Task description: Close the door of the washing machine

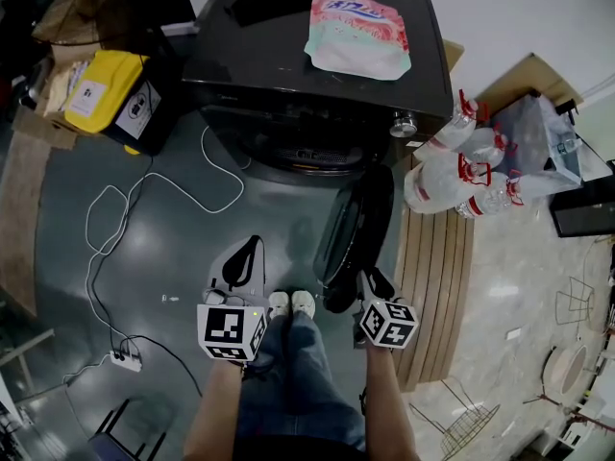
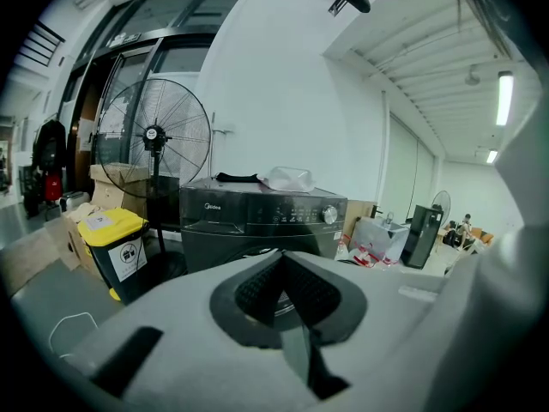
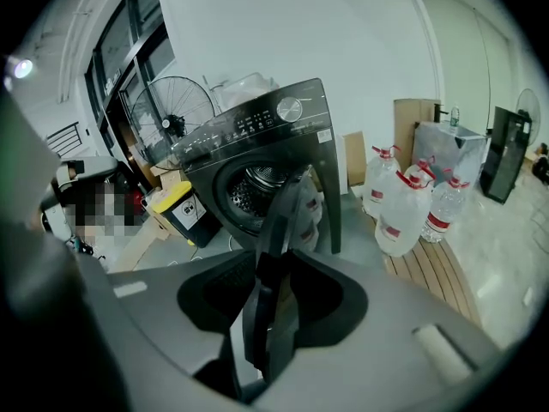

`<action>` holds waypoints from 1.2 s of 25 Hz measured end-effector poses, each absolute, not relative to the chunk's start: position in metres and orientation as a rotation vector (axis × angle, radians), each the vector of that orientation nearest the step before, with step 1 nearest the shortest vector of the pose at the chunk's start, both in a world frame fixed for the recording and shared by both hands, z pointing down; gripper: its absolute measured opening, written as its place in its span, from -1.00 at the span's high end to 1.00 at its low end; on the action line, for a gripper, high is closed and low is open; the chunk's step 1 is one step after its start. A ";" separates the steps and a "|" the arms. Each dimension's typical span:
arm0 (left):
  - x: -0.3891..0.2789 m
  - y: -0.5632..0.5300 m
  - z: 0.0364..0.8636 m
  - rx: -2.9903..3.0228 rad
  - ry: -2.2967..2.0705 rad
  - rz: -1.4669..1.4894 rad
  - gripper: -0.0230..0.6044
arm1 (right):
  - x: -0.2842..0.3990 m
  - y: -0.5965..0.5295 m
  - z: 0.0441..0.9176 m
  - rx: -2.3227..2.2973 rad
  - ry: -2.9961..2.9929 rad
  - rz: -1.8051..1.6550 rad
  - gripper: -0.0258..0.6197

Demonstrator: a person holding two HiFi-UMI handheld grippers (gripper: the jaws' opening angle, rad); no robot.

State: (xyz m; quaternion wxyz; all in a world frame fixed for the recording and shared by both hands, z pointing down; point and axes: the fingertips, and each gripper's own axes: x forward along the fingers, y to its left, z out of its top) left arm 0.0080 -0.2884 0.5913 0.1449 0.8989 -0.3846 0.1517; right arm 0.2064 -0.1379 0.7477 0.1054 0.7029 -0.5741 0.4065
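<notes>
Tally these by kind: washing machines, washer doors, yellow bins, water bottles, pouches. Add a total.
washing machine: 1
door: 1
yellow bin: 1
water bottles: 4
pouch: 1
Total: 8

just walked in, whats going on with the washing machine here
A person stands facing a black front-loading washing machine, holding a gripper in each hand. Its door hangs wide open, swung out toward them. The right gripper has the door's edge between its jaws and looks clamped on it, placed to swing it shut. The left gripper is closed on nothing, off to the side. The door is not yet closed.
</notes>
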 end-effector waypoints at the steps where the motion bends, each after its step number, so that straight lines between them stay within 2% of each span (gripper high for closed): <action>1: 0.007 -0.290 0.592 2.587 -1.112 0.436 0.90 | 0.205 -0.139 0.748 2.062 -1.695 1.203 0.49; 16: -0.014 -0.330 0.582 2.542 -1.226 0.418 0.90 | 0.144 -0.203 0.749 1.838 -1.869 1.241 0.48; 30: -0.049 -0.372 0.585 2.456 -1.372 0.406 0.90 | 0.095 -0.316 0.747 1.626 -2.067 1.155 0.55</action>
